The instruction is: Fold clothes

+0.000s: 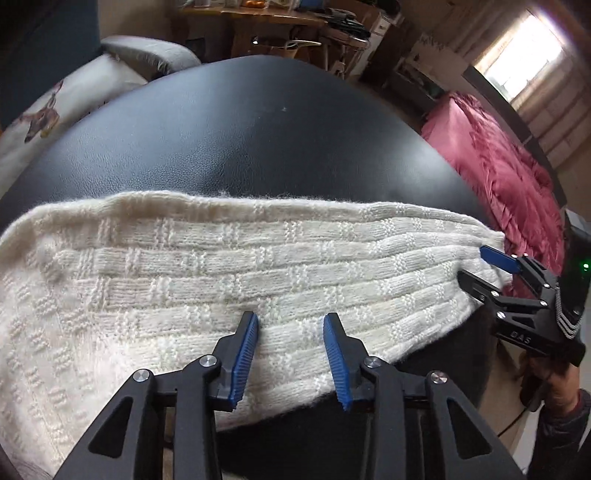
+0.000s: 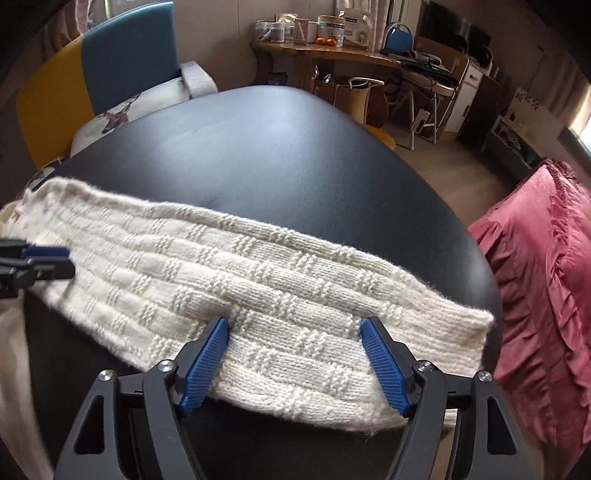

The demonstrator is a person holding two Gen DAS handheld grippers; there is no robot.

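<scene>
- Left wrist view: black leather-look table (image 1: 258,140) fills the middle, smooth with a soft sheen; grey armchair (image 1: 147,55) with a deer-print throw behind it, wooden desk (image 1: 258,18) cluttered at the back, bright window (image 1: 524,55) on the right, pink ruffled bedspread (image 1: 498,166) beside the table.
- Right wrist view: same table (image 2: 277,147), blue and yellow chair (image 2: 110,55) behind, desk (image 2: 332,55) with jars and boxes, pink bedspread (image 2: 546,277) right.
- Cream knitted sweater (image 1: 184,277) lies flat on the near part of the table in a long band, basket-weave pattern, near edge hanging off the table edge; also seen at (image 2: 240,277).
- Left gripper (image 1: 290,321): jaws apart, blue pads over the knit, nothing pinched.
- Right gripper (image 2: 293,323): jaws wide apart, tips at the sweater's near edge, near its end; seen from the side at (image 1: 476,264), jaws parted.
</scene>
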